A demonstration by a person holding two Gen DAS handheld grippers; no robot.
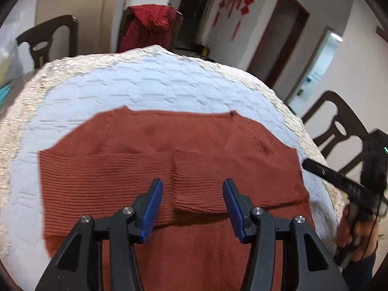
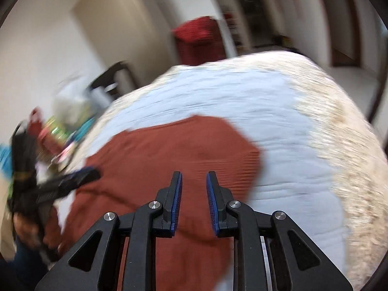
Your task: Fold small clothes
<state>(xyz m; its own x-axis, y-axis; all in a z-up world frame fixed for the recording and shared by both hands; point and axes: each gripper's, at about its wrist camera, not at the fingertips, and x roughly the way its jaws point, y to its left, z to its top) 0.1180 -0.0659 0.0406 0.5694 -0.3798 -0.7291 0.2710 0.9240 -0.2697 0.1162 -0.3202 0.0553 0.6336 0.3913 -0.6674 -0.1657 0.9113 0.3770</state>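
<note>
A rust-red knit sweater (image 1: 169,150) lies flat on the pale blue quilted cloth (image 1: 145,82) of a round table. Both ribbed sleeves are folded across its front. My left gripper (image 1: 192,181) hovers over the ribbed cuffs, open, with nothing between its blue pads (image 1: 155,201). At the sweater's right edge, a hand holds my right gripper (image 1: 312,167). In the blurred right wrist view, the right gripper (image 2: 194,174) hangs over the sweater (image 2: 169,150). Its jaws stand a narrow gap apart with nothing gripped. The left gripper (image 2: 84,175) shows at the left.
The table cover has a beige fringed border (image 1: 242,72). A red knit garment (image 1: 148,26) hangs over a chair behind the table. Dark wooden chairs stand at the far left (image 1: 48,38) and right (image 1: 339,131). Colourful clutter (image 2: 60,126) sits at the table's left edge.
</note>
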